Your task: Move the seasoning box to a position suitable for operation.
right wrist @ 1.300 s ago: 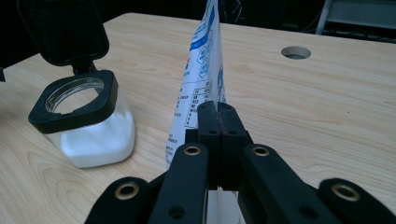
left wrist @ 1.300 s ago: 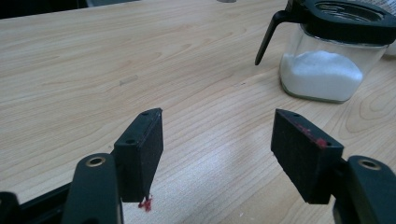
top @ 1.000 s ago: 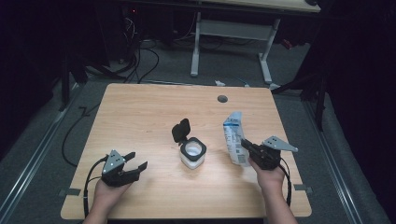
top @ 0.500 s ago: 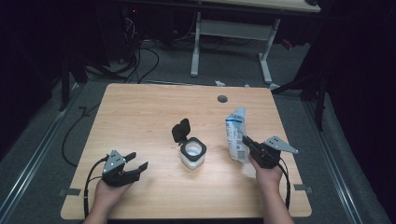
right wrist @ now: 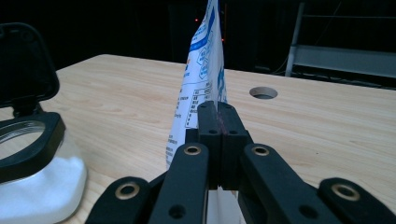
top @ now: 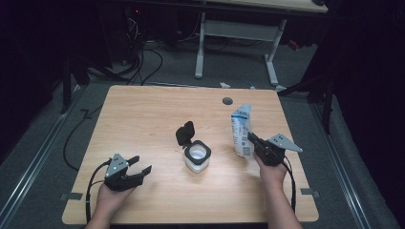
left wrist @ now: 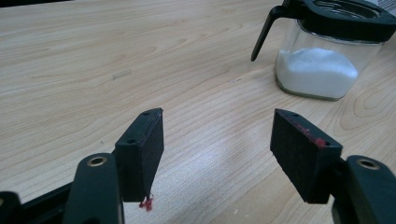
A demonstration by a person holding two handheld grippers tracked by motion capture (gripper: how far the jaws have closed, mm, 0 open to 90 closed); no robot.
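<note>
Right tool (top: 252,139) clamped tight on the edge of the white-and-blue pouch (top: 241,130), which stands upright on the surface (top: 143,109) at its right side, just right of the jar (top: 197,157). Left tool (top: 138,168) gapes wide, nothing between its pads, parked low near the front-left of the surface, well apart from jar and pouch.

Step, my read: pouch is gripped and ready, jar lid (top: 185,133) is flipped open, so this looks like the hold before pouring pouch contents into the jar. Next move likely calls for lifting the pouch, bringing its top over the jar mouth and tilting; the left tool may need to steady the jar so it does not slide. Cannot tell whether the pouch top is open.

Views: the right gripper view shows the jaws pressed together on the thin pouch (right wrist: 201,70) flank, with printed blue text, plus the jar (right wrist: 37,177) close at its left. The left gripper view shows white granules filling the lower part of the glass jar (left wrist: 322,65) and red smudges on the pads (left wrist: 303,149). The high view gives the overall layout and a round hole (top: 227,100) in the surface behind the pouch.
</note>
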